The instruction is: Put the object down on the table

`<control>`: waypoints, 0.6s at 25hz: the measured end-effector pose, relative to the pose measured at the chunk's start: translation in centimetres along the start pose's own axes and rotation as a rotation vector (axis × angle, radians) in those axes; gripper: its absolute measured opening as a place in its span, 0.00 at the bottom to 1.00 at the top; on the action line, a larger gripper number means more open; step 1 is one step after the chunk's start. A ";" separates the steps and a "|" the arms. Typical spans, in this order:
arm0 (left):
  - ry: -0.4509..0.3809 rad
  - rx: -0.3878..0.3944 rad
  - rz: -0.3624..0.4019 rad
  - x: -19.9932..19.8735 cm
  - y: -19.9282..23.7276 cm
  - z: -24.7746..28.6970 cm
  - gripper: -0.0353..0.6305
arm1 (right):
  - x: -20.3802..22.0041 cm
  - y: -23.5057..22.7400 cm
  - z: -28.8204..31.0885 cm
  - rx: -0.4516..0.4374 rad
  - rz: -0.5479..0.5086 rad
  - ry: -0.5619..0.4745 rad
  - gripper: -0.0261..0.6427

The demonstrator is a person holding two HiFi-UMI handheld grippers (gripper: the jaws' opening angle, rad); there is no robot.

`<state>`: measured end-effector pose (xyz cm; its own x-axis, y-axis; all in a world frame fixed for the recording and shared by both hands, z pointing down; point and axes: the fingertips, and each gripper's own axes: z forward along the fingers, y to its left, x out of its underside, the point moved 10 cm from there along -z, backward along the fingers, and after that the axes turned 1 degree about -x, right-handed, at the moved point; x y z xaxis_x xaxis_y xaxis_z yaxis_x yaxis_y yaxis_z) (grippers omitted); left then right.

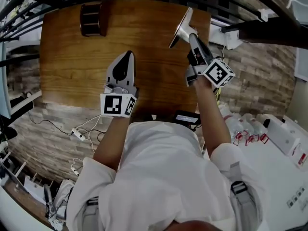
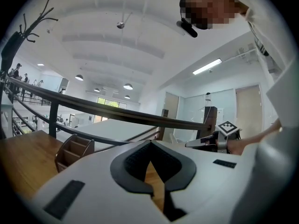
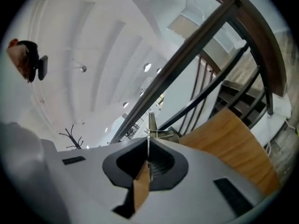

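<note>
My right gripper [image 1: 191, 35] is shut on a thin silvery metal tool [image 1: 181, 27], which it holds tilted above the far right part of the wooden table [image 1: 72, 57]. In the right gripper view the metal tool [image 3: 149, 125] shows edge-on and sticks up from between the closed jaws of the right gripper [image 3: 148, 149]. Over the table's middle, my left gripper [image 1: 125, 57] has its jaws together with nothing in them. In the left gripper view the left gripper [image 2: 149, 146] has its tips meeting, and the right gripper [image 2: 218, 139] shows at the far right.
A dark brown wooden organiser [image 1: 92, 18] stands at the table's far left, also visible as the organiser [image 2: 74, 149] in the left gripper view. Cables and a power strip [image 1: 78, 134] lie on the floor below the table's near edge. White boxes [image 1: 284, 136] sit at the right. A dark railing [image 2: 117, 113] runs behind the table.
</note>
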<state>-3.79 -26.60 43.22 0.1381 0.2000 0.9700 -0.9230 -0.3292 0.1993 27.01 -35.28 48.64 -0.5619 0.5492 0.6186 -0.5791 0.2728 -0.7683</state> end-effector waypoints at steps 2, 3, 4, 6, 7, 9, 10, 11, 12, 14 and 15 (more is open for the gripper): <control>0.008 -0.002 0.000 0.4 -0.2 0.3 0.07 | 0.2 -0.8 0.7 0.002 0.061 0.006 0.08; 0.011 -0.003 -0.001 0.5 -0.4 0.4 0.07 | 0.4 -1.4 0.9 0.019 0.086 0.013 0.08; 0.013 -0.004 -0.003 0.7 -0.6 0.5 0.07 | 0.5 -1.9 1.1 0.029 0.106 0.019 0.08; 0.020 -0.004 -0.006 1.0 -0.9 0.8 0.07 | 0.8 -2.8 1.8 0.035 0.140 0.032 0.08; 0.023 -0.005 -0.007 1.2 -1.0 0.9 0.07 | 1.0 -3.3 2.2 0.037 0.157 0.037 0.08; 0.028 -0.007 -0.006 1.5 -1.1 1.2 0.07 | 1.3 -4.1 3.0 0.045 0.187 0.044 0.08; 0.029 -0.008 -0.004 1.6 -1.0 1.3 0.07 | 1.5 -4.5 3.4 0.052 0.202 0.048 0.08; 0.031 -0.010 -0.001 1.6 -1.0 1.4 0.07 | 1.7 -4.9 3.7 0.059 0.219 0.052 0.08; 0.032 -0.012 0.002 1.7 -0.9 1.5 0.07 | 2.0 -5.2 4.0 0.067 0.236 0.056 0.08; 0.032 -0.015 0.004 1.8 -0.7 1.7 0.07 | 2.6 -5.8 4.5 0.082 0.267 0.066 0.08; 0.032 -0.017 0.004 1.8 -0.6 1.7 0.07 | 2.9 -6.1 4.7 0.090 0.283 0.070 0.08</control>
<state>-2.40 -27.66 45.13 0.1227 0.2279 0.9659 -0.9295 -0.3146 0.1924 26.13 -39.07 55.92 -0.6682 0.6471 0.3670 -0.4570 0.0322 -0.8889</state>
